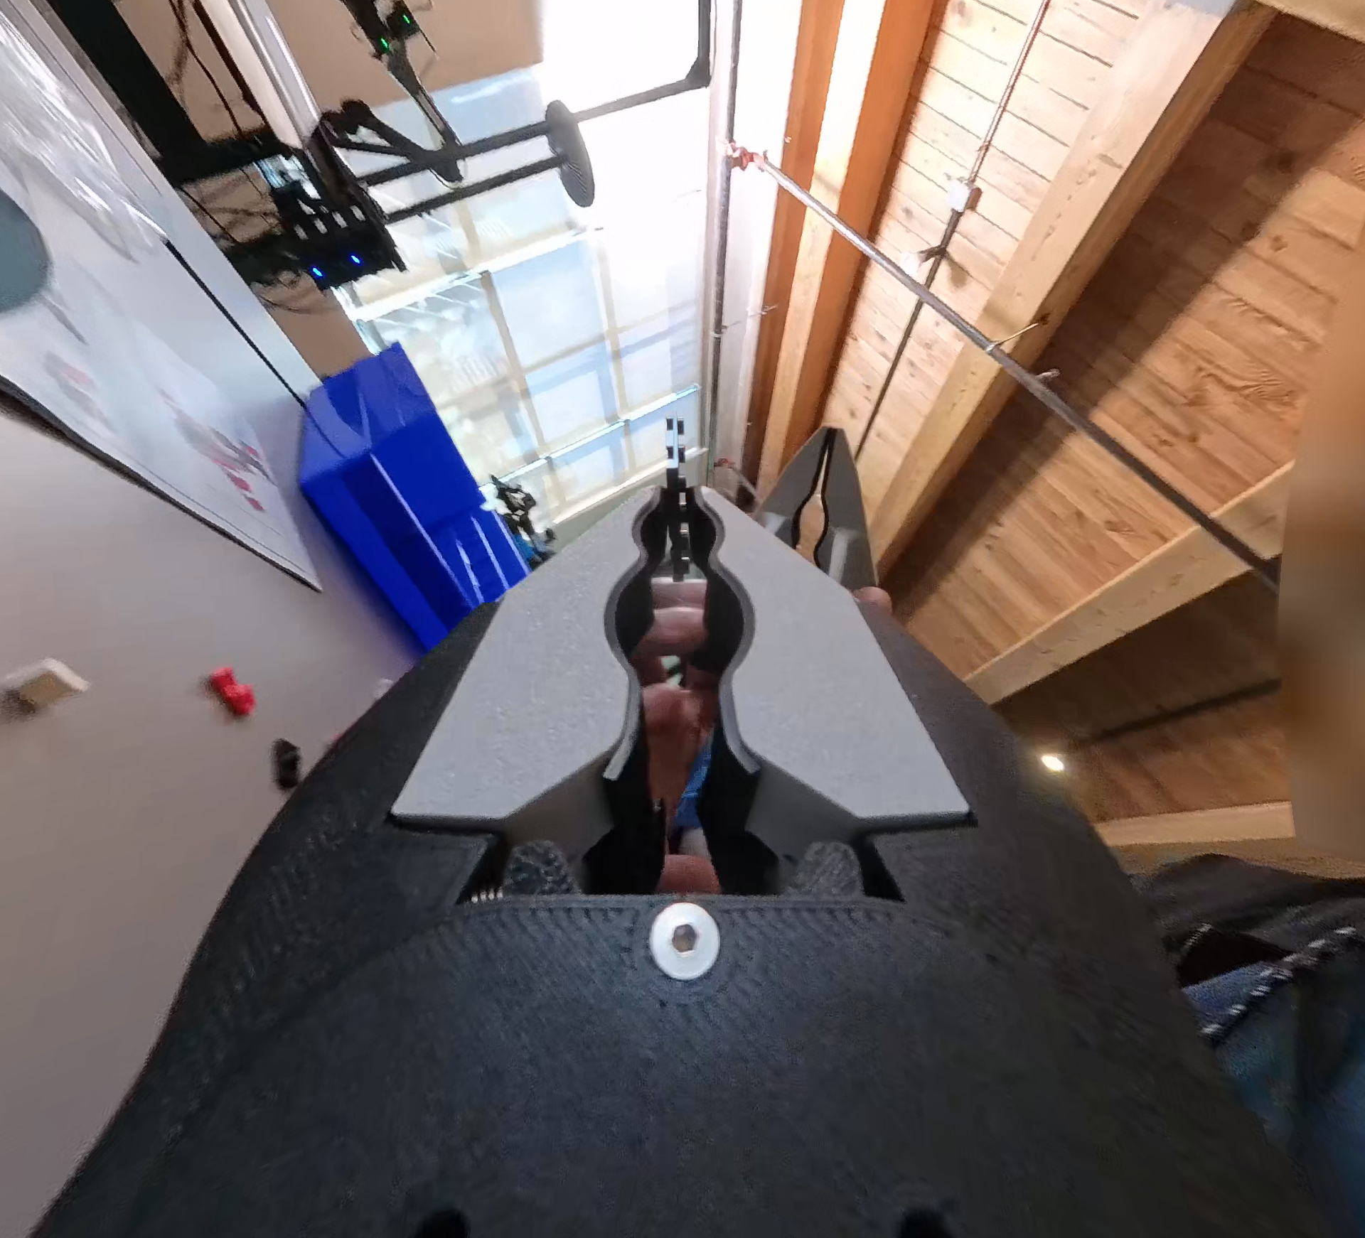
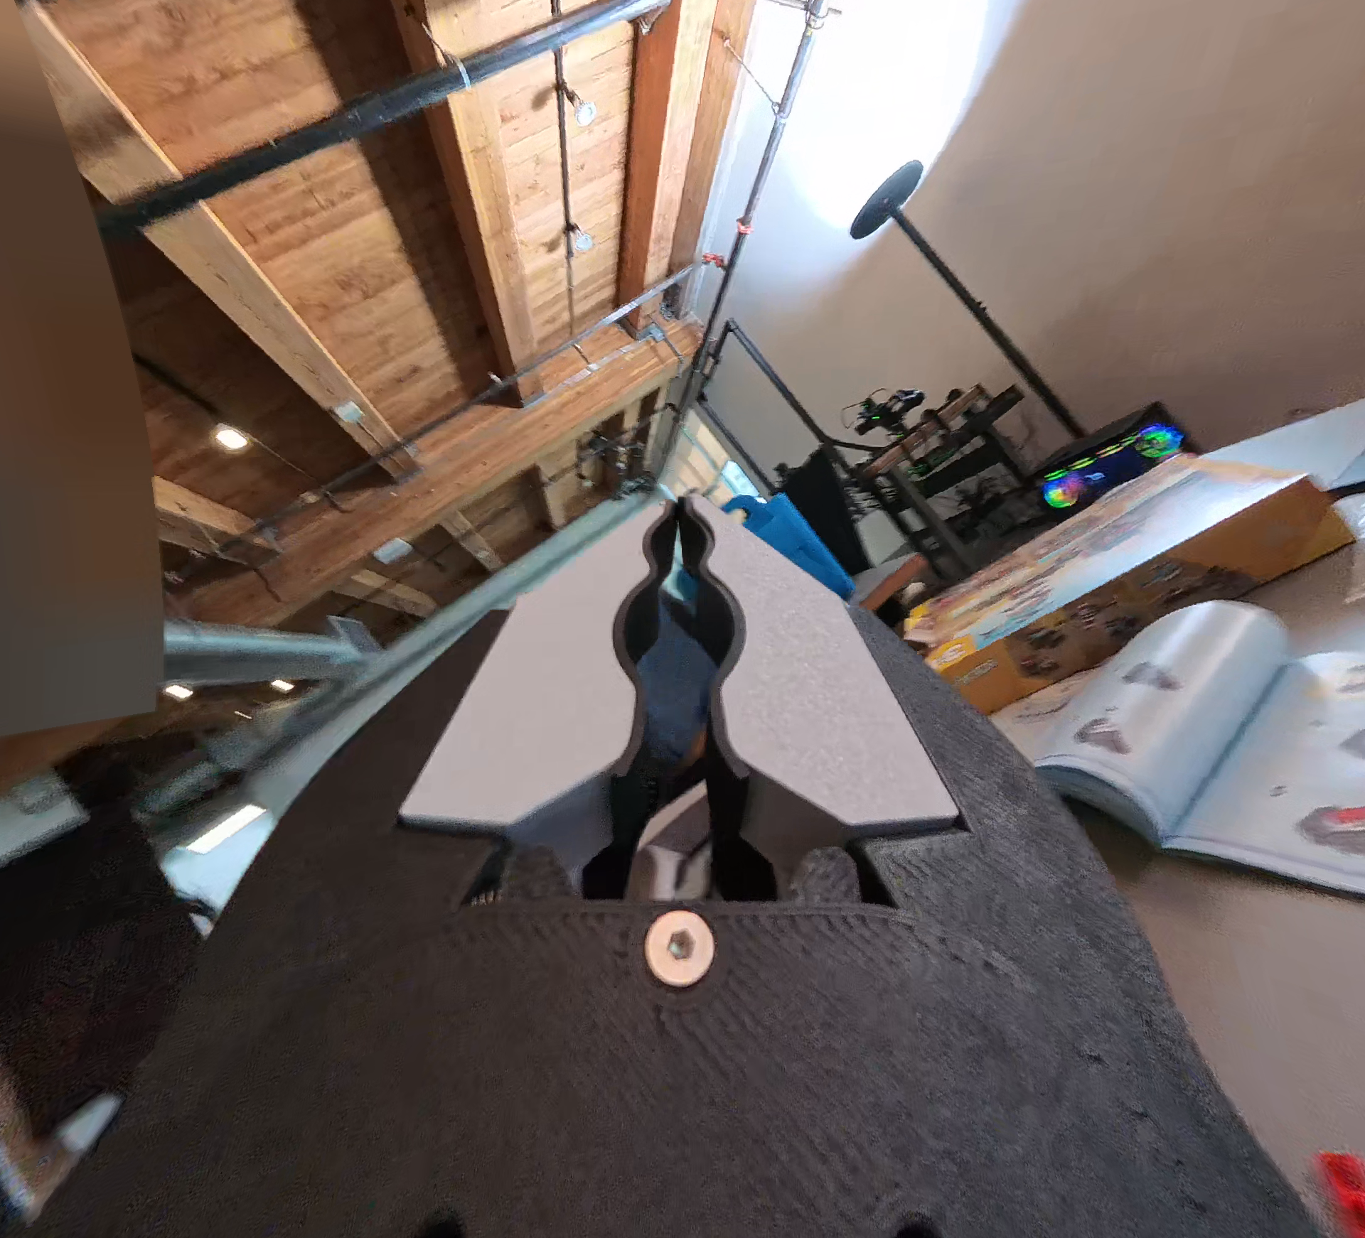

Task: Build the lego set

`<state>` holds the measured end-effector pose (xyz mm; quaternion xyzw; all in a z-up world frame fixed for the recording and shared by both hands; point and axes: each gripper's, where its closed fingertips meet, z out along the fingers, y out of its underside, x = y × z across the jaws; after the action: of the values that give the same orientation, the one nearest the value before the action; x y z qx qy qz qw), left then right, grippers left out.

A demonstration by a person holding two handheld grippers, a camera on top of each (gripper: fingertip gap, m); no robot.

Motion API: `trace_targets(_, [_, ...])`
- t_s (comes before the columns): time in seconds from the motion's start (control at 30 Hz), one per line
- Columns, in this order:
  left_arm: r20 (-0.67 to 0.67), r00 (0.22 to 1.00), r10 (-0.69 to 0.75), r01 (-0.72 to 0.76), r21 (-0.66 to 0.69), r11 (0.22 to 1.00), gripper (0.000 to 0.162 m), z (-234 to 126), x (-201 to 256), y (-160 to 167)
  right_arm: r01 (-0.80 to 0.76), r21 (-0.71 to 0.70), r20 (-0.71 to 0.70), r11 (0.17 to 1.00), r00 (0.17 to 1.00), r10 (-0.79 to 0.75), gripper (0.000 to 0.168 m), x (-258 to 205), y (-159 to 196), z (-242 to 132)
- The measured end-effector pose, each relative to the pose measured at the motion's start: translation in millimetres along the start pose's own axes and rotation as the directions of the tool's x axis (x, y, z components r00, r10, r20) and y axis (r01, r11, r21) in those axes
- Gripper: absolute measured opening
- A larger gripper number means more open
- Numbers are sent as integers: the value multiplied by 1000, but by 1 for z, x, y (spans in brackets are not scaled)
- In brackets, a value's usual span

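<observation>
In the left wrist view my left gripper (image 1: 676, 497) is raised off the table and points toward the window. It is shut on a thin black and white lego piece (image 1: 674, 457) that sticks out edge-on past the fingertips. My right gripper (image 1: 827, 508) shows just to its right, tips together. In the right wrist view my right gripper (image 2: 681, 505) is shut, its tips touch, and I see nothing between them. It points up toward the wooden ceiling.
A red brick (image 1: 230, 689) and a small dark piece (image 1: 284, 759) lie on the table (image 1: 111, 833) at left. A blue bin (image 1: 384, 479) stands behind. The lego box (image 2: 1108, 560), an open instruction booklet (image 2: 1211, 722) and another red piece (image 2: 1344, 1195) lie at right. My hands' fingertips stand some 9 cm from each other. About 15 cm separates my left fingertips from the red brick (image 1: 230, 689).
</observation>
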<state>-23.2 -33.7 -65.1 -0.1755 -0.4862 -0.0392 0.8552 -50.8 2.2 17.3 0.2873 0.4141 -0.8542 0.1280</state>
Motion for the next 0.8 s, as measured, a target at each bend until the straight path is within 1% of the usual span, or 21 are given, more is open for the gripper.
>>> trace_targets(0.07, [34,997,68,-68,6,998,5,-6,-3,-12,139,-30,-27,990,990,-140,1,2,-5,1])
trace_targets(0.1, [49,995,92,-92,2,996,5,-8,-4,-18,189,-71,-44,979,980,-192,1,5,-5,1])
trace_targets(0.17, [91,989,120,-119,-11,993,5,-13,-11,-27,271,-217,-72,938,954,-292,1,15,6,2])
trace_targets(0.2, [114,986,118,-117,-18,993,5,-16,-16,-32,312,-304,-67,900,936,-346,1,21,15,2])
trace_targets(0.27, [155,984,87,-85,-22,996,5,-23,-26,-41,400,-469,-26,787,885,-465,2,34,34,-3])
trace_targets(0.37, [225,973,42,-33,-41,999,5,-34,-42,-48,499,-656,87,567,796,-599,6,55,57,-16])
trace_targets(0.43, [268,963,11,4,-55,998,5,-40,-51,-50,511,-739,161,439,767,-621,12,69,70,-26])
trace_targets(0.47, [291,957,1,19,-66,998,5,-43,-55,-49,510,-764,190,395,763,-618,14,75,75,-29])
trace_targets(0.53, [336,942,-16,51,-95,994,5,-47,-65,-45,484,-820,246,307,781,-574,20,86,88,-39])
trace_targets(0.63, [374,927,-38,91,-125,988,6,-51,-72,-38,474,-863,335,176,796,-505,19,98,108,-53])
trace_targets(0.7, [392,919,-39,101,-139,985,6,-53,-75,-35,482,-872,386,84,784,-485,18,106,118,-59])
trace_targets(0.77, [406,913,-41,110,-147,983,6,-54,-77,-34,476,-879,408,23,777,-478,18,115,121,-63])
trace_targets(0.8, [412,910,-44,114,-148,982,6,-55,-79,-34,473,-881,411,15,779,-473,18,117,121,-63])
